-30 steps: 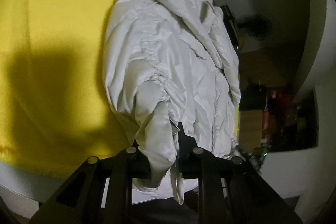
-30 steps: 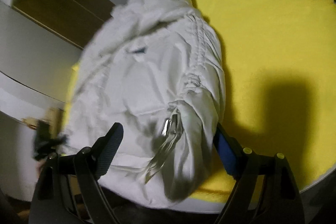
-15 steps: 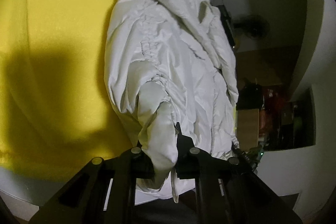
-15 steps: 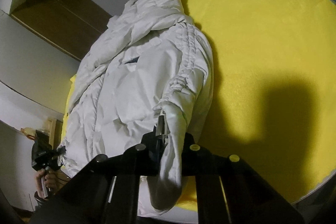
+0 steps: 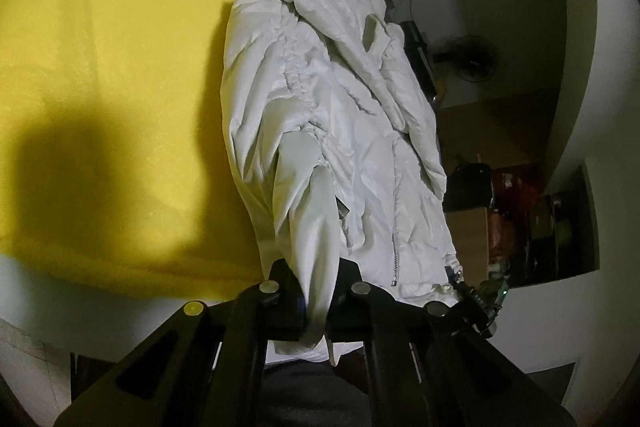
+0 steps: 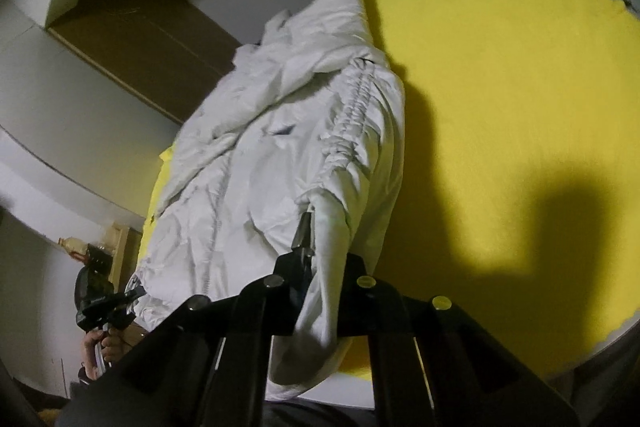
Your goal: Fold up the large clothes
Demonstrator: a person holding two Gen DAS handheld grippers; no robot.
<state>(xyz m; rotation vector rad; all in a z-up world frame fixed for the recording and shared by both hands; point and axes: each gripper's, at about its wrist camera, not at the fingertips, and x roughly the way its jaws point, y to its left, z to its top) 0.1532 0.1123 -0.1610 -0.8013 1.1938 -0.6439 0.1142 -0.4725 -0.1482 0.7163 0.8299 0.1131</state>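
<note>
Fingers [image 5: 288, 291] of both grippers clamp jacket [image 5: 344, 131] cuffs (angled down over yellow cloth [image 5: 120, 67])

This looks like a lived-in room of a home. A yellow cloth [image 5: 120, 67] covers the bench, a standing fan [image 5: 472, 61] and cluttered dark shelves [image 5: 540, 223] sit against pale walls, and a wooden wardrobe [image 6: 132, 27] rises nearby.

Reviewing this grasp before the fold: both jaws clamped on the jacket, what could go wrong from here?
1. The left gripper and right gripper each pinch only a thin cuff of the jacket; slick fabric may slip out.
2. The jacket lies at the edge of the yellow cloth; pulling could drag it off.
</note>
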